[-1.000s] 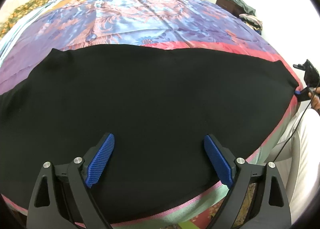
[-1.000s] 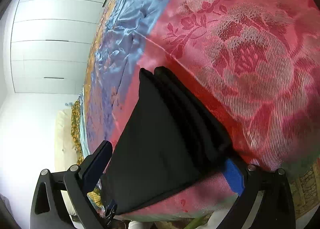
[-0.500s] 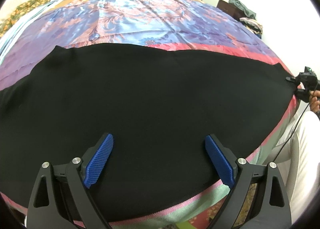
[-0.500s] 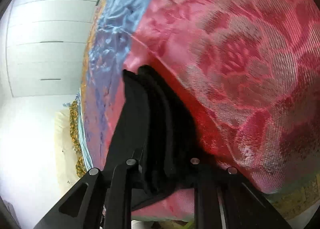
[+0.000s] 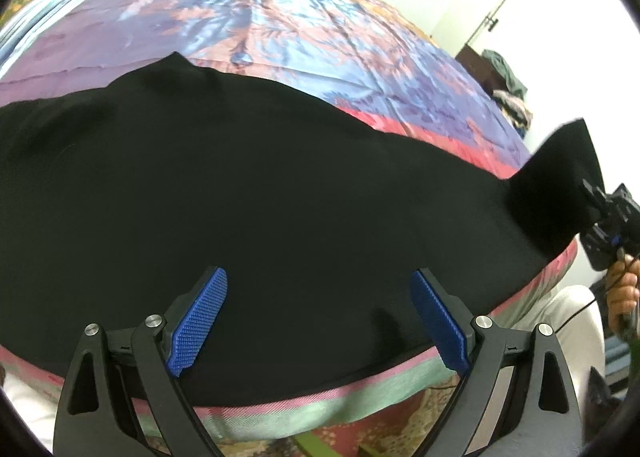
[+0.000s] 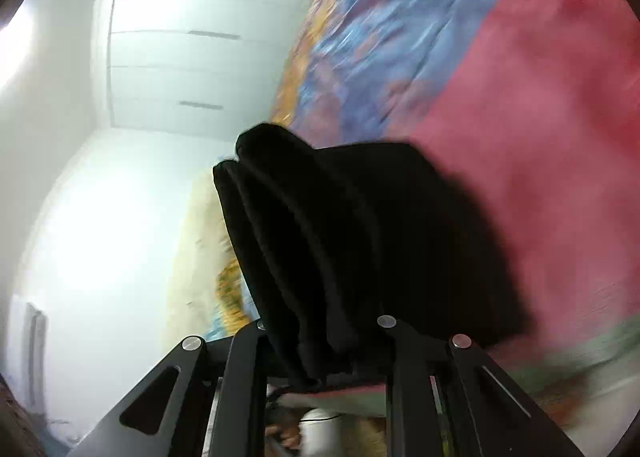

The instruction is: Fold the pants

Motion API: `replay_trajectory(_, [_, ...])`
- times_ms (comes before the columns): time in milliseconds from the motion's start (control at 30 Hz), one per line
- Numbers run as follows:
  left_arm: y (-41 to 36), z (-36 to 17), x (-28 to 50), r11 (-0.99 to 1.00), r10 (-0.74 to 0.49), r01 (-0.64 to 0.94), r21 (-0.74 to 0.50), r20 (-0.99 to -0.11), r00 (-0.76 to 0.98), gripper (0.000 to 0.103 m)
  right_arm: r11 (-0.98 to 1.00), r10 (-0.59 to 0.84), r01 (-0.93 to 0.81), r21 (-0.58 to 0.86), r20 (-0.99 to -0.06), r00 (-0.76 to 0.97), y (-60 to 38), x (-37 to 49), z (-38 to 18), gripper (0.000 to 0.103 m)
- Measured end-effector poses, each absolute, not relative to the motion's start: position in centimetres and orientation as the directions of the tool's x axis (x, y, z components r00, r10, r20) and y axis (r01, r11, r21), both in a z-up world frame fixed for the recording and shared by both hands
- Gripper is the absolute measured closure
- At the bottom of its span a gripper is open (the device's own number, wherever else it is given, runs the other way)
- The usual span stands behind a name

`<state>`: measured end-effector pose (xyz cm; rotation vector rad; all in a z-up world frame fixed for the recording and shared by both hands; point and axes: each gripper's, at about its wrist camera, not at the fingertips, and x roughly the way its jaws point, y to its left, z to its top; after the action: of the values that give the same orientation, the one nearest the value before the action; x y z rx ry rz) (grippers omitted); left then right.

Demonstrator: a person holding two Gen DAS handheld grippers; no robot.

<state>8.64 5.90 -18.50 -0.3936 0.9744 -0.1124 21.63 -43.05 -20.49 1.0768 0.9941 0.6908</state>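
Black pants on bed, one end lifted.
Left hand-held gripper hovers with fingers spread wide, nothing between them, over the pants lying flat along the bed's near edge. Right hand-held gripper pinches the bunched end of the pants, raised off the bed's right corner; a hand holds it.
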Motion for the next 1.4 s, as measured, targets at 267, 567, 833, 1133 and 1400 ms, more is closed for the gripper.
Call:
replay_trajectory(267, [9.8,-17.6,6.3,0.888,-0.244,-0.174,-0.426,-0.756,0.607,0.009,0.349,0.903,-0.033,0.936,-0.327,0.279,-25.3,21.3,-23.2,0.086])
replay_trajectory(567, [15.1,-17.4,2.9,0.811,-0.223,-0.288,-0.509,-0.725,0.651,0.011,0.596,0.794,-0.340,0.727,-0.596,0.117,-10.2,18.3,-26.1,0.054])
replay_trajectory(833, [13.7,-14.5,3.3,0.791,-0.317,-0.187,-0.583,-0.651,0.689,0.016,0.652,0.634,-0.712,0.262,-0.703,0.322,-9.3,11.9,-20.0,0.005])
replay_trajectory(1133, [5.3,-15.6,11.4,0.915,-0.350,-0.006,-0.404,-0.799,0.489,0.042,0.822,0.556,-0.488,0.293,-0.594,0.581,-21.4,10.0,-16.0,0.002])
replay_trajectory(1400, [3.6,-17.4,12.0,0.937,-0.298,-0.034,-0.348,-0.846,0.443,0.100,0.834,0.550,-0.424,0.352,-0.579,0.602,-23.3,11.2,-15.5,0.002])
